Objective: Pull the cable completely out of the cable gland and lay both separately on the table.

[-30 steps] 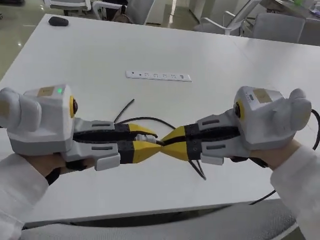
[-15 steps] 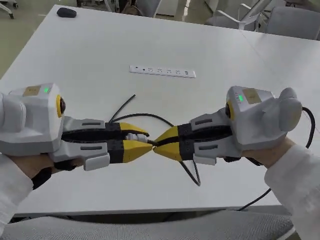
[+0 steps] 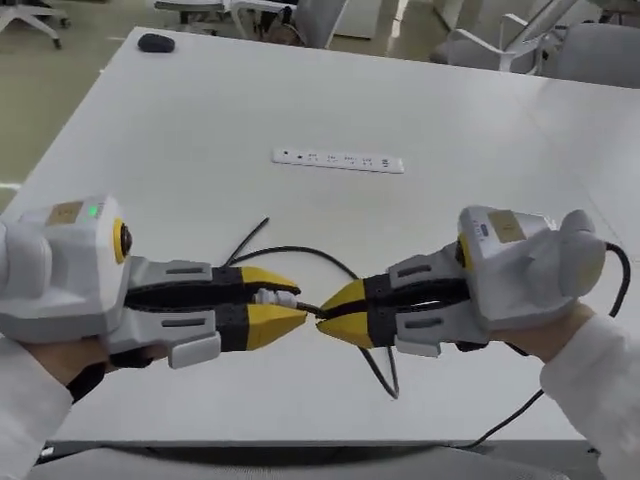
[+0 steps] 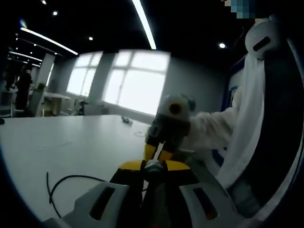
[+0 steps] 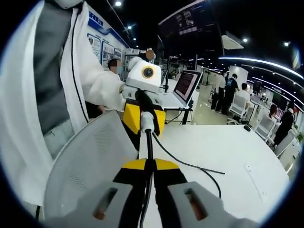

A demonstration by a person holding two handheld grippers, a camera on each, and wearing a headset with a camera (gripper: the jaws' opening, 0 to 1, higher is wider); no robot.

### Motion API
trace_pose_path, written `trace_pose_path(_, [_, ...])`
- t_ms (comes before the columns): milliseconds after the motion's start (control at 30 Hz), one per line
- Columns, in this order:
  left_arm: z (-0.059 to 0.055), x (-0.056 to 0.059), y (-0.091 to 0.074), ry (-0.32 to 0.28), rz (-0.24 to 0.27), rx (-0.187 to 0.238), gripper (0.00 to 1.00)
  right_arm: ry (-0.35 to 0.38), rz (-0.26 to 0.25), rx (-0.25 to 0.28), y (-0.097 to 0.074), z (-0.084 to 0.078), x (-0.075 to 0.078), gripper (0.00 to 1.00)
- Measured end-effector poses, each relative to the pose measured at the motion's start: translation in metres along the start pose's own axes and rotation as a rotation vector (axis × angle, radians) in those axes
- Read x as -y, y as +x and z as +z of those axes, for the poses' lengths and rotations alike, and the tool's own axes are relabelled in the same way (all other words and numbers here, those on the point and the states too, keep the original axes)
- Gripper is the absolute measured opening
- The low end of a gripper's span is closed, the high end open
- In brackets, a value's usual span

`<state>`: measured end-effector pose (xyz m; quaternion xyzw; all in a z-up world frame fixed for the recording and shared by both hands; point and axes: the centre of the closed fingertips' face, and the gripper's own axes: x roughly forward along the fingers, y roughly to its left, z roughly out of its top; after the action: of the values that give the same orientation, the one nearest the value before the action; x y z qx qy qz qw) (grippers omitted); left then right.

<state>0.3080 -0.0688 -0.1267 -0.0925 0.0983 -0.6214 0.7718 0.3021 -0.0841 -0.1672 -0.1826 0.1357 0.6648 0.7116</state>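
One white table (image 3: 300, 90) takes up most of the room before the person. Over its near edge are two grippers, held level and tip to tip. The left gripper (image 3: 298, 300) comes in from nine o'clock and points toward three. The right gripper (image 3: 325, 314) comes in from three o'clock and points toward nine. One white power strip (image 3: 340, 160) lies flat at twelve o'clock, well beyond them. One black cable (image 3: 300, 249) arcs over the tabletop behind the tips, and its tail trails out toward five o'clock under the right gripper. One dark mouse (image 3: 155, 42) sits at the far corner, eleven o'clock. One small white cable gland (image 3: 272, 297) is pinched between the left gripper's yellow jaws. The right gripper's jaws are clamped on the cable just beside it, and the cable runs into the gland.
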Motion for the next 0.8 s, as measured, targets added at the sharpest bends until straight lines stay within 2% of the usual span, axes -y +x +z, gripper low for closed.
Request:
trace_pose_path(100, [0.006,0.004,0.001,0.035,-0.016,-0.005,0.17,0.005,-0.010,0.028,-0.001,0.003,-0.004,0.03])
trace_pose_path(167, [0.002,0.007,0.002,0.061,-0.026,-0.030,0.17,-0.005,0.001,0.026,0.000,0.001,-0.004,0.03])
trace_pose_path(233, [-0.001,0.007,0.002,0.065,-0.028,-0.036,0.17,-0.019,0.008,0.000,0.003,-0.007,-0.003,0.03])
trace_pose_path(300, [-0.004,0.004,-0.001,0.064,-0.027,-0.040,0.17,-0.042,0.006,-0.054,0.006,-0.019,-0.002,0.03])
trace_pose_path(467, [0.003,0.001,-0.011,0.041,-0.007,-0.021,0.17,-0.018,-0.003,-0.077,0.009,-0.031,0.000,0.03])
trace_pose_path(533, [0.004,0.000,-0.014,0.041,-0.001,-0.018,0.17,-0.019,0.009,-0.109,0.009,-0.040,-0.001,0.03])
trace_pose_path(600, [0.004,-0.002,-0.014,0.036,0.007,-0.012,0.17,-0.026,0.017,-0.144,0.008,-0.049,0.001,0.03])
trace_pose_path(800, [0.002,-0.008,-0.012,0.017,0.037,-0.001,0.17,-0.003,0.016,-0.173,0.004,-0.069,0.011,0.03])
